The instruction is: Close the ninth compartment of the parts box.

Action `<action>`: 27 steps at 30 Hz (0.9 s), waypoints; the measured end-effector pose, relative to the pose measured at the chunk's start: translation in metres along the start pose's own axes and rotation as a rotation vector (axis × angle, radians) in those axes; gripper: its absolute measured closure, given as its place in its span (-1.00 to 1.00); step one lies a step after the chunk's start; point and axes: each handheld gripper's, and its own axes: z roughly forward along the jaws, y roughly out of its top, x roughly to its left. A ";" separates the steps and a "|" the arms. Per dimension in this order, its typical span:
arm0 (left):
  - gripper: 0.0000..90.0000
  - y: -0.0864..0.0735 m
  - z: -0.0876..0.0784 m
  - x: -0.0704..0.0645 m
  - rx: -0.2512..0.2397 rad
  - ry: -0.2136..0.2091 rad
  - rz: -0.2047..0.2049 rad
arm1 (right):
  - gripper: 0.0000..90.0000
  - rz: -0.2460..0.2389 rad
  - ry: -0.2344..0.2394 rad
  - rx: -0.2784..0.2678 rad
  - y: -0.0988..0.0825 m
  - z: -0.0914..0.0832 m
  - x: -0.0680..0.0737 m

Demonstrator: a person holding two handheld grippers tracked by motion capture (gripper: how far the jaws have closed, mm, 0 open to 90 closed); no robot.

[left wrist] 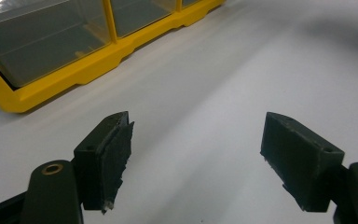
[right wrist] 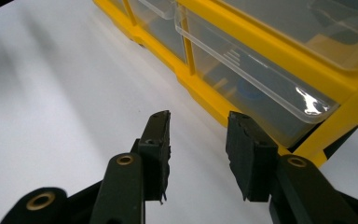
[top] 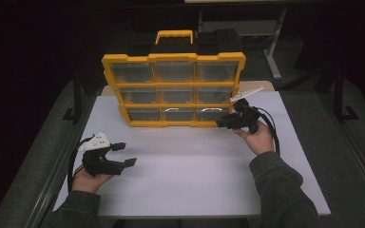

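**Right tool at the organizer's lower right drawer**

While the yellow organizer case stands upright at the far middle of the white tabletop, the right tool sits just at its lower right corner, held by the person's right hand. Seen in the right gripper view, its jaws stand partly apart with nothing between them, close beside the clear bottom drawer, which juts out a little from the yellow frame; something blue shows dimly inside. Near the tabletop's front left, well apart from the case, the left tool rests in the left hand, jaws wide apart over bare white surface.
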 end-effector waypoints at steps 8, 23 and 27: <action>-0.47 0.001 -0.001 0.001 -0.004 0.001 0.000 | 0.23 0.019 0.001 -0.008 -0.008 -0.005 0.000; -0.48 0.001 0.001 0.001 0.009 0.001 0.007 | 0.12 0.027 -0.001 -0.037 -0.019 -0.013 0.004; -0.48 0.001 0.001 0.001 0.011 0.001 0.008 | 0.09 0.041 0.000 -0.035 -0.022 -0.015 0.005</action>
